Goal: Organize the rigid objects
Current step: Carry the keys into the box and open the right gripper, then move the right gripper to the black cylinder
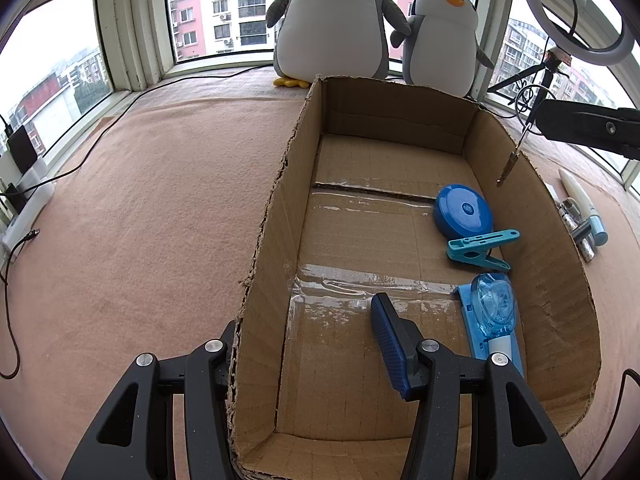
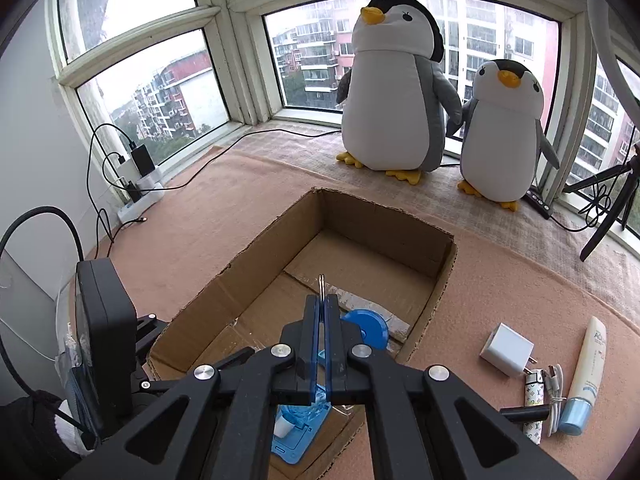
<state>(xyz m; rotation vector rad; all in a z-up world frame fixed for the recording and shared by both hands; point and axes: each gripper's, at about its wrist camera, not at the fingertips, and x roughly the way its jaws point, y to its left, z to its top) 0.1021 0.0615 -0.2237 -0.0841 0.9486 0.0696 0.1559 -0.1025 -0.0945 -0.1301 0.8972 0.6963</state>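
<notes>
Pink cloth (image 1: 140, 200) lies under both tongs. Right tongs (image 2: 321, 344), clamped on a key ring (image 1: 527, 100), hang above the box (image 1: 276, 216); release comes next. Left tongs (image 1: 308, 356) straddle its wall, apart.

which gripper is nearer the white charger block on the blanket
Right. The right gripper hangs over the cardboard box, jaws shut on a key ring, just beside the white charger block. The left gripper straddles the box's far wall.
</notes>
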